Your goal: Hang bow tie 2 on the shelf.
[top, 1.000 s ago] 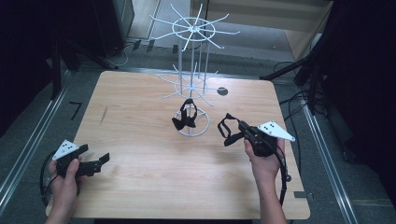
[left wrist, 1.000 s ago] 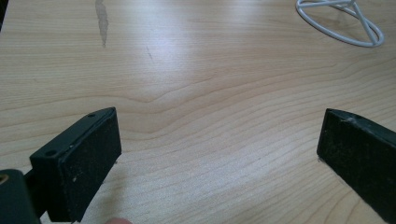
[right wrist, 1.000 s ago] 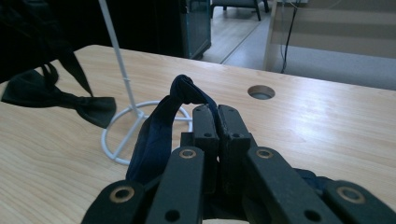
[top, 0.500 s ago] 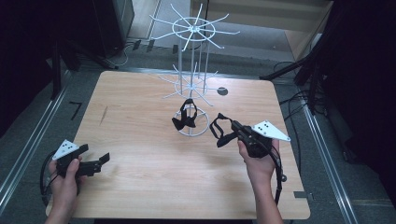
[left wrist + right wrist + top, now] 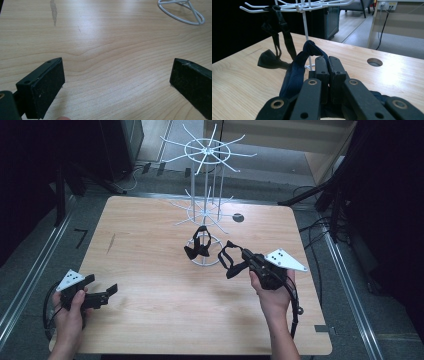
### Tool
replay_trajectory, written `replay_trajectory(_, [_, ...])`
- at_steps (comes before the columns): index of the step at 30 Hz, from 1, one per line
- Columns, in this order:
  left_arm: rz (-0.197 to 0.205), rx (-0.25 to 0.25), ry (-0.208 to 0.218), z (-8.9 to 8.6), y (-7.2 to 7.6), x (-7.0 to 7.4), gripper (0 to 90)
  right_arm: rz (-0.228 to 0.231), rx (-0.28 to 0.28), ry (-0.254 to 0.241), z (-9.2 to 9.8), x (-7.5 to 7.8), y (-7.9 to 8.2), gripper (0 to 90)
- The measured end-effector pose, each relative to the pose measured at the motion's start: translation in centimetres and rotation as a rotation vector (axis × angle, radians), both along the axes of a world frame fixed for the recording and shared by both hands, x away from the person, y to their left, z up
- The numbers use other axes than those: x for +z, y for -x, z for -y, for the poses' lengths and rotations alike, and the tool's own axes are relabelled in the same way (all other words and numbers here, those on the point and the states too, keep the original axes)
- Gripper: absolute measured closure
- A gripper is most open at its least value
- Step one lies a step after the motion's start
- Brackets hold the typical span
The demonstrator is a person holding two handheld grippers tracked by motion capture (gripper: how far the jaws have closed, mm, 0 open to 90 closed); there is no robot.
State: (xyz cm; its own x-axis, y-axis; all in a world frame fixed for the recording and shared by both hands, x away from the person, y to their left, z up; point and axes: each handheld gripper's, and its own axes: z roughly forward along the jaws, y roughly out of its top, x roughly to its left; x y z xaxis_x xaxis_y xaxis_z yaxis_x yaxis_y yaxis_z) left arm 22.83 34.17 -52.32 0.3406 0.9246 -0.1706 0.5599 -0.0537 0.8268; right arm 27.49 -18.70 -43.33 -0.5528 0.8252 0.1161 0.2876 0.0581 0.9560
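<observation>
A white wire rack (image 5: 206,180) stands at the back middle of the wooden table (image 5: 150,235). A black bow tie (image 5: 198,246) hangs from its lower tier, down to the ring base; in the right gripper view this bow tie (image 5: 278,32) hangs at upper left. My right gripper (image 5: 244,257) is shut on a dark blue strap (image 5: 229,261), just right of the rack's base. In the right gripper view the strap (image 5: 295,71) loops up left of the closed right gripper (image 5: 328,60). My left gripper (image 5: 102,284) rests open near the front left corner, and in its own view the left gripper (image 5: 117,72) has bare wood between its jaws.
A round hole (image 5: 238,217) sits in the table right of the rack. The rack's white ring base (image 5: 180,12) lies far ahead of the left gripper. Cables and metal rails run along the floor on both sides of the table.
My right gripper has carried the strap a little to the left, closer to the rack's base. The left gripper has stayed where it was.
</observation>
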Motion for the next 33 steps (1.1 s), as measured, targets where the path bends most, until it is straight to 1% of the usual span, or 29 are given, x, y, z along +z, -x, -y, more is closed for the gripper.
replay_trajectory(14, [0.003,0.001,-0.003,0.0,0.0,0.0,0.2,0.037,0.036,-0.002,-1.3,1.3,0.9,88.6])
replay_trajectory(28, [0.003,0.002,-0.001,0.0,0.0,0.0,0.2,0.069,0.06,-0.017,-1.9,2.7,1.7,88.6])
replay_trajectory(33, [0.002,0.0,-0.002,0.0,0.0,0.0,0.2,0.086,0.063,-0.024,-1.9,3.2,1.7,88.6])
